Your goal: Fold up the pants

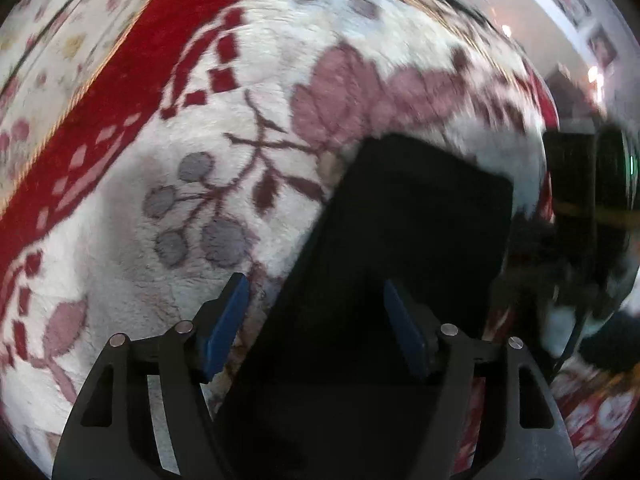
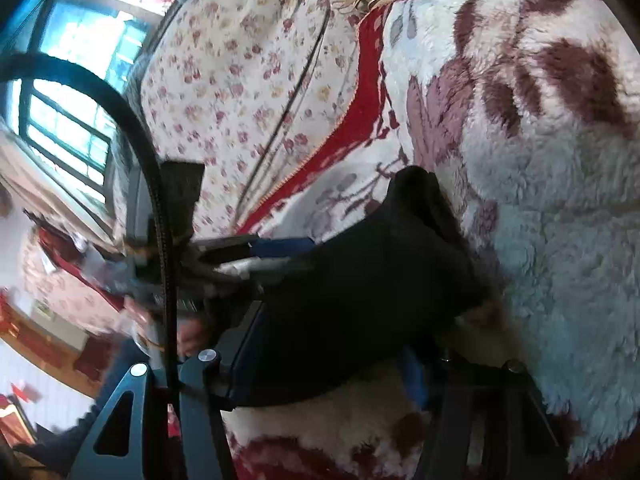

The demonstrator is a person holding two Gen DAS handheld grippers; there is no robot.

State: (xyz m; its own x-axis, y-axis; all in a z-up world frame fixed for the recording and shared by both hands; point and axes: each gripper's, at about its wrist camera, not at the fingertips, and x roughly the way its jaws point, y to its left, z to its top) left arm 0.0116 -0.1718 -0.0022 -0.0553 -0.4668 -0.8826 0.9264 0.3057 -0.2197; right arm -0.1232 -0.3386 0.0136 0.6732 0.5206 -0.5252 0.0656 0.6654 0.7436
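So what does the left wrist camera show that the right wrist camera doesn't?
Only the left wrist view shows grey berry motifs printed large on the blanket, and the left gripper open over the cloth. Only the right wrist view shows a bright window and a small-flowered sheet. Both show the dark folded pants on the fluffy white-and-red floral blanket.

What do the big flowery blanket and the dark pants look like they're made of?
The blanket looks like thick plush fleece: its white pile is fuzzy and tufted, with dull red and mauve flowers worked in. The pants seem a smooth, matte black woven or knit cloth; they drape limp, show no shine, and are too dark to show any weave.
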